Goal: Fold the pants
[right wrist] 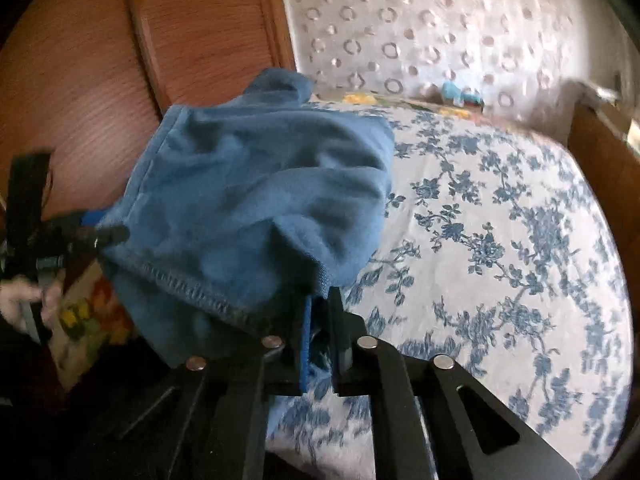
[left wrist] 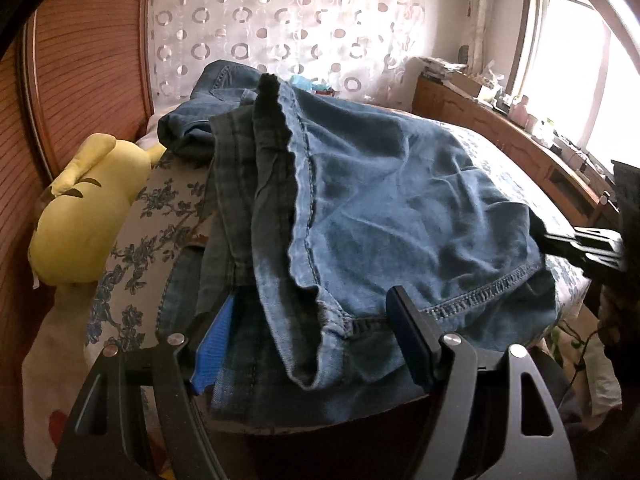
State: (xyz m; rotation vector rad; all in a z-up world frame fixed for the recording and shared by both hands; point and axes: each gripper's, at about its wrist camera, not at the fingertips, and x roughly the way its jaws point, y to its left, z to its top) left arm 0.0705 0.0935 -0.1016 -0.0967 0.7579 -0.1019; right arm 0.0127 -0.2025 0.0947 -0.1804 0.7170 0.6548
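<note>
The left gripper [left wrist: 316,344] stands spread wide around the jeans [left wrist: 392,208]. The right gripper [right wrist: 320,320] pinches their hem above the bed [right wrist: 500,220].

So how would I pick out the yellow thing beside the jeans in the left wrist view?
Start at the bed with the blue-flowered sheet, then go to its left edge by the wooden wall panel. The yellow plush toy lies there, left of the jeans: the only solid yellow, soft rounded thing.

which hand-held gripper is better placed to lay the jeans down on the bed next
Probably right. The right hand-held gripper is shut on the jeans hem above bare bedsheet; the left hand-held gripper stands wide open around bunched denim.
</note>
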